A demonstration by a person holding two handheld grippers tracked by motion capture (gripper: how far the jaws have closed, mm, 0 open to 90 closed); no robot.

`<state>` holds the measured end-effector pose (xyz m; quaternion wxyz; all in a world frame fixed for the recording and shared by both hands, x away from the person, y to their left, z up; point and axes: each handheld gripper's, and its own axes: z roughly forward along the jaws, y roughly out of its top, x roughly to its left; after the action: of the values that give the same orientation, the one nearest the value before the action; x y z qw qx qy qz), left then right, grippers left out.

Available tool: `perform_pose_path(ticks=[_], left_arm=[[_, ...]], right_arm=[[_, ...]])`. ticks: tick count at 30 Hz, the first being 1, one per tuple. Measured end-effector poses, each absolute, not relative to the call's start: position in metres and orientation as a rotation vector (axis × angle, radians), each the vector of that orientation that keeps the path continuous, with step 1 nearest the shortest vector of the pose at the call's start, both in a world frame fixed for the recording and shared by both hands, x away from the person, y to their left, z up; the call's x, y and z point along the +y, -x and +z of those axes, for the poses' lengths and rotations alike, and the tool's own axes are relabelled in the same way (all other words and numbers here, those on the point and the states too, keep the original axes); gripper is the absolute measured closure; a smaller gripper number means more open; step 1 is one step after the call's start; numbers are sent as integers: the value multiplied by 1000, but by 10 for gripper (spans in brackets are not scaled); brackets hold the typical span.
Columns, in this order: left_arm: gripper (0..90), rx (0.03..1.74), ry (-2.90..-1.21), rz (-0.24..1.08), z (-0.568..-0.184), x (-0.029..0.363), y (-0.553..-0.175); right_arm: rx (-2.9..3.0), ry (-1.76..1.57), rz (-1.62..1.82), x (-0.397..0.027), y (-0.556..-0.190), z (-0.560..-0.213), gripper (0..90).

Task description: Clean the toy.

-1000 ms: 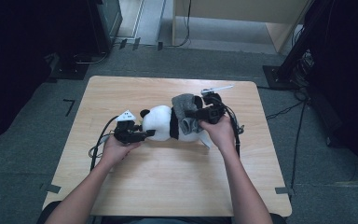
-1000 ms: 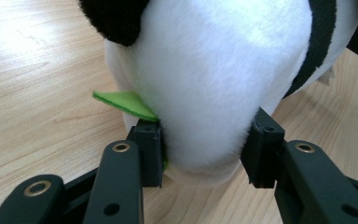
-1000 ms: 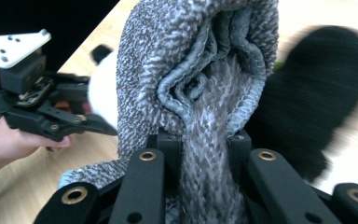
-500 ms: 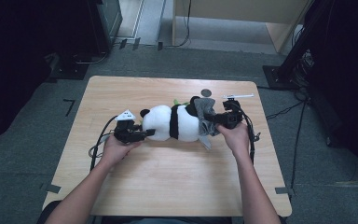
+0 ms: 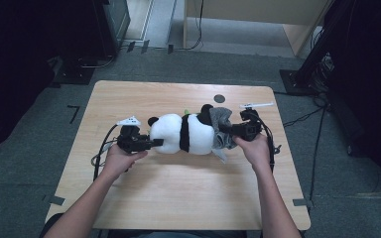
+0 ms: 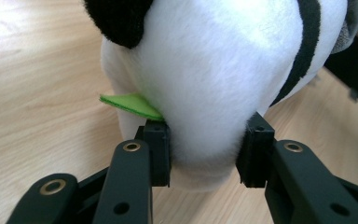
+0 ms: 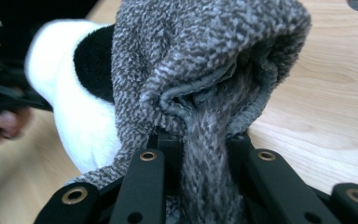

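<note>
A black-and-white panda plush lies on its side in the middle of the wooden table. My left gripper holds its left end. In the left gripper view the jaws have just been closing, and both pads now dent the white fur beside a green felt leaf. A grey knitted garment covers the plush's right end. My right gripper is shut on a bunched fold of that knit, with the jaws pinching it and white plush behind.
A small dark round disc sits in the tabletop behind the plush. Cables trail from both grippers: one loops at the left and one runs off the right edge. Dark stands and a wooden cabinet stand on the floor beyond the table.
My right gripper moved right with the grey garment, dragging it from the plush's middle toward its right end. The plush now lies stretched out. The left hand stayed put.
</note>
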<state>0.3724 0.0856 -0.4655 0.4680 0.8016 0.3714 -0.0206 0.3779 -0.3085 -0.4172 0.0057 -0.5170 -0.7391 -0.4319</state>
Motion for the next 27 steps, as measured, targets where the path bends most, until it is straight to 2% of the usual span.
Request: perform_pose_path(ticks=[4,8,12,16,20,27], left_arm=[[587,950,-1947,-68,-472,88,-376],[558,950,-1945,-49,-475,87,-377],[535,947,-1945,-36,-475,85,-377],[475,946,-1950,-12,-476,86,-377],[367,921,-1935,3,-477,88,-377],[349,914,-1947,32,-477,91,-378]], right_arm=[[-2347,1623,-1368,-307,-379,-421,756],[-2311,1577,-1542,-304,-375,-396,752],[-2348,1453,-1529,-276,-370,-379,753],[-2401,1434,-1426,-253,-371,-393,753],[-2347,1471,-1465,-257,-380,-398,755],[-2382,1485,-1460,-252,-396,-399,756]])
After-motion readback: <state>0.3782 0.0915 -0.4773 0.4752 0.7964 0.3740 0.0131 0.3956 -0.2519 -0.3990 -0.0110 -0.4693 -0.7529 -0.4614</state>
